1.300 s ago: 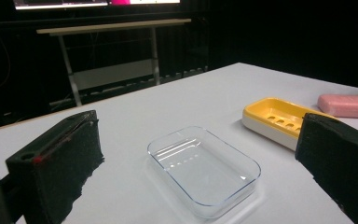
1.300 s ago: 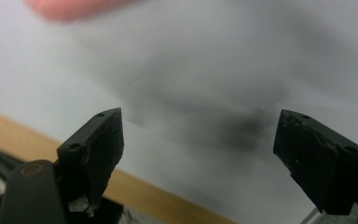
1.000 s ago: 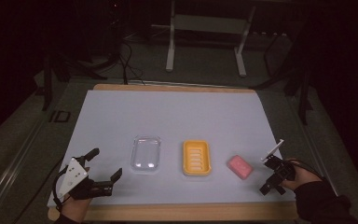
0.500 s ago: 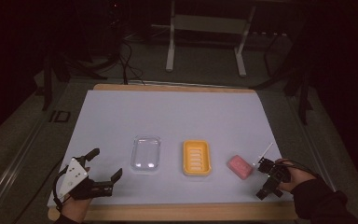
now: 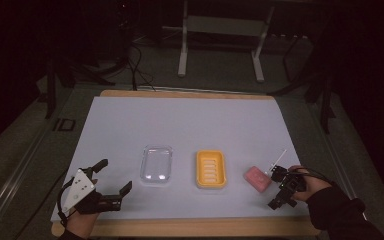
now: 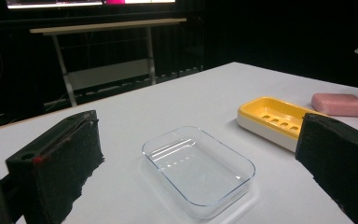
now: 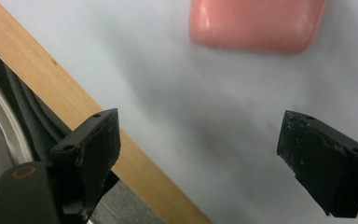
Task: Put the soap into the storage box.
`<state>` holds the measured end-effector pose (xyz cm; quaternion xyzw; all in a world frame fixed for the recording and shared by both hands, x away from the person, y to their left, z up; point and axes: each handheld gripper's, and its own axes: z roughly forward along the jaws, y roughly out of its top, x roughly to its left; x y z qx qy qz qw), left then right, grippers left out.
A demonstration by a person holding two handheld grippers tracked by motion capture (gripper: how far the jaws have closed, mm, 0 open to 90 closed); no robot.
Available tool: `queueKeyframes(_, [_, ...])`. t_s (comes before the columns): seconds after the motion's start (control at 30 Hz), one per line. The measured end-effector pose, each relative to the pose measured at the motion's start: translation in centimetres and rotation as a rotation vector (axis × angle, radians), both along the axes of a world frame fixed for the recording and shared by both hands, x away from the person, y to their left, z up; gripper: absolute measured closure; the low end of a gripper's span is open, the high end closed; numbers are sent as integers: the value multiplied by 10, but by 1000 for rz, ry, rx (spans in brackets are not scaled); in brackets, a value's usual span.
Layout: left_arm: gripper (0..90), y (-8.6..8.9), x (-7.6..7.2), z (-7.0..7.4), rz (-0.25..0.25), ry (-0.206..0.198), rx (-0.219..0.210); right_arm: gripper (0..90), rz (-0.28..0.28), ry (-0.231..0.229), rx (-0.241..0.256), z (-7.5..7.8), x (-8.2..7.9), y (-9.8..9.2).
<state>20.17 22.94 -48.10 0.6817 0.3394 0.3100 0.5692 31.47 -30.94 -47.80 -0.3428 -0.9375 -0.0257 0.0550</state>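
Observation:
A pink soap bar [image 5: 257,178] lies on the white table right of a yellow soap dish [image 5: 210,169]. Left of the dish sits a clear plastic tray [image 5: 156,164]. My right gripper [image 5: 276,188] is just right of the soap, open, tilted down at the table. In the right gripper view the soap [image 7: 256,23] lies ahead of the wide-apart jaws of that gripper [image 7: 207,140], with nothing between them. My left gripper [image 5: 113,176] rests open at the front left. It faces the tray [image 6: 198,170], with the dish [image 6: 272,122] and soap [image 6: 339,104] beyond.
The table's wooden front edge [image 7: 51,70] runs close beside the right gripper's jaw. White table surface [image 5: 190,125] stretches behind the objects. A metal stand [image 5: 220,30] and cables stand on the dark floor beyond the far edge.
My right gripper has moved left toward the soap and tipped down at the table. The left gripper and the three objects have stayed put.

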Motion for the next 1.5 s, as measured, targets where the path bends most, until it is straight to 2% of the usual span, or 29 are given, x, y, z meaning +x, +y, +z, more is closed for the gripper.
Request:
queueKeyframes(0.1, [6, 0, 0, 0, -2, 0, 0, 124, 2, -3, 14, 1, 1, 3])
queueKeyframes(0.13, [7, 0, 0, 0, -2, 1, -3, 123, 21, -38, 23, 2, 2, 7])
queueKeyframes(0.23, [7, 0, 0, 0, -4, 3, -4, 123, 25, -48, 35, 3, 2, 9])
queueKeyframes(0.27, [6, 0, 1, 0, -6, 3, -1, 124, 38, -64, 65, 5, 4, 10])
queueKeyframes(0.37, [7, 0, 1, 0, -7, 3, -2, 124, 32, -94, 110, 8, 8, 10])
queueKeyframes(0.4, [7, 0, 1, 0, -7, 3, -2, 124, 32, -94, 110, 8, 8, 10])
queueKeyframes(0.47, [7, 0, 1, 0, -4, 1, -4, 123, 23, -130, 145, 12, 12, 9])
queueKeyframes(0.5, [7, 0, 1, 0, -4, 1, -4, 123, 23, -130, 145, 12, 12, 9])
queueKeyframes(0.57, [7, 0, 0, 0, -4, 2, -1, 123, 19, -178, 170, 15, 16, 9])
queueKeyframes(0.67, [7, 0, 0, 0, -5, 1, 0, 124, 21, -202, 184, 16, 18, 9])
queueKeyframes(0.7, [7, 0, 0, 0, -4, 0, -8, 131, 45, -240, 200, 18, 19, 11])
queueKeyframes(0.77, [7, 0, 0, 0, -3, -1, -8, 131, 47, -252, 212, 18, 19, 11])
queueKeyframes(0.8, [7, 0, 0, 0, -5, 0, -9, 133, 48, -281, 231, 20, 21, 13])
queueKeyframes(0.83, [7, 0, 0, 0, -5, 0, -9, 133, 48, -281, 231, 20, 21, 13])
queueKeyframes(1.0, [7, 0, 0, 0, -6, -1, -7, 144, 32, -345, 279, 22, 24, 15])
queueKeyframes(1.27, [7, 1, 0, 0, -6, -5, -9, 144, 26, -358, 290, 13, 26, 17])
queueKeyframes(1.37, [7, 1, 0, 0, -3, -4, -11, 152, 16, -363, 299, 5, 28, 17])
queueKeyframes(1.5, [6, 0, 0, 0, -4, -3, -10, 170, 4, -369, 289, -1, 29, 18])
